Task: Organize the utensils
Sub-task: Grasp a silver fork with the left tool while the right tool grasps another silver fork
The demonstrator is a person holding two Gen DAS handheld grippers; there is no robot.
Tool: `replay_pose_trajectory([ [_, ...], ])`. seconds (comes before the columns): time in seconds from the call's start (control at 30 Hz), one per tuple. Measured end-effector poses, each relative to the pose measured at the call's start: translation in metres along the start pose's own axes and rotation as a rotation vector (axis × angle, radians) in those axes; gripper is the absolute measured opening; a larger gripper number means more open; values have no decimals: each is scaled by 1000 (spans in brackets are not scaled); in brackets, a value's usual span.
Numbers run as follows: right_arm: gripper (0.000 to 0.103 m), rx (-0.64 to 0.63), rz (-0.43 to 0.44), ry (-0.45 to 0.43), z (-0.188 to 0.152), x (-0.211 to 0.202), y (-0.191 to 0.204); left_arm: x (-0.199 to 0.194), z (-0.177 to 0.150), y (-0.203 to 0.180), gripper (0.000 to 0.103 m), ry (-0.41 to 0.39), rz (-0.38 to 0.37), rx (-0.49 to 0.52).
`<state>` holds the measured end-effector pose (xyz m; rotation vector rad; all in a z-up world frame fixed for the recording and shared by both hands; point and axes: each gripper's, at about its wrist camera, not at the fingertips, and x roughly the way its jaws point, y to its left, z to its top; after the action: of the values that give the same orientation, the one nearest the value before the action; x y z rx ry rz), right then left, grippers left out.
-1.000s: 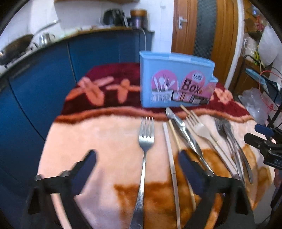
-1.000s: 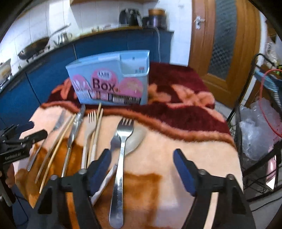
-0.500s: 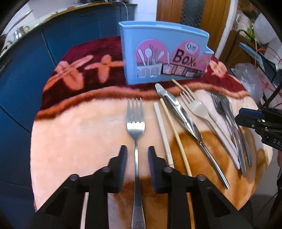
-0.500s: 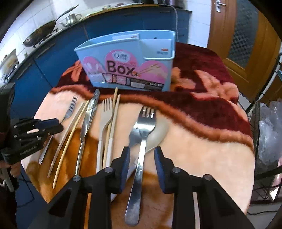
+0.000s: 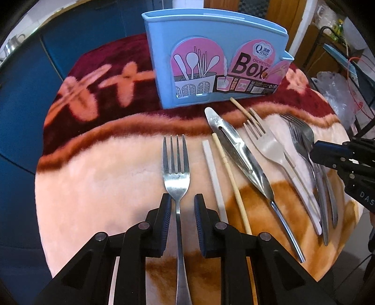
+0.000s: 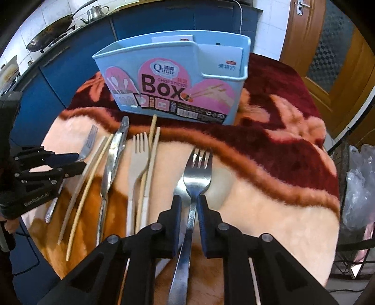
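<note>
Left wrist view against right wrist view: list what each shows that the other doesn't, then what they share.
Only the left wrist view: the left gripper head-on, its jaws, which have just been closing, straddling a steel fork with gaps showing.

Only the right wrist view: a wok, a kettle, and the right gripper tight around another fork lying over a beige spoon.

Both: the blue chopsticks box, the knife, the plastic fork.
</note>
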<state>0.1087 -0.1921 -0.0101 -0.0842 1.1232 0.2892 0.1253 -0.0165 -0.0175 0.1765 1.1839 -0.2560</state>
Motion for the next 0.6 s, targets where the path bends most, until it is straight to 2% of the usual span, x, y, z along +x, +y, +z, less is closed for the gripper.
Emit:
replay_pose_trajectory([
  [0.03, 16, 0, 8, 32, 1, 2, 0, 0, 0, -1, 20, 0, 0, 1],
  [0.1, 14, 18, 4, 25, 2, 5, 0, 0, 0, -1, 19, -7, 0, 6],
  [0.17, 10, 26, 7, 4, 1, 6, -1, -1, -3, 1, 15, -24, -13, 4],
  [0.2, 10, 41, 12, -5, 0, 6, -2, -2, -5, 2, 9, -35, -21, 5],
  [0.3, 9, 68, 37, -40, -5, 3, -6, -7, -13, 7, 3, -72, -55, 1],
  [0.37, 8, 82, 55, -84, -9, -5, -9, -12, -22, 10, 3, -105, -80, -6],
  [0.43, 8, 87, 72, -150, -15, -18, -11, -20, -31, 12, 3, -154, -95, -19],
  [0.6, 5, 92, 75, -311, -27, -48, -11, -55, -51, 3, 3, -373, -43, -6],
])
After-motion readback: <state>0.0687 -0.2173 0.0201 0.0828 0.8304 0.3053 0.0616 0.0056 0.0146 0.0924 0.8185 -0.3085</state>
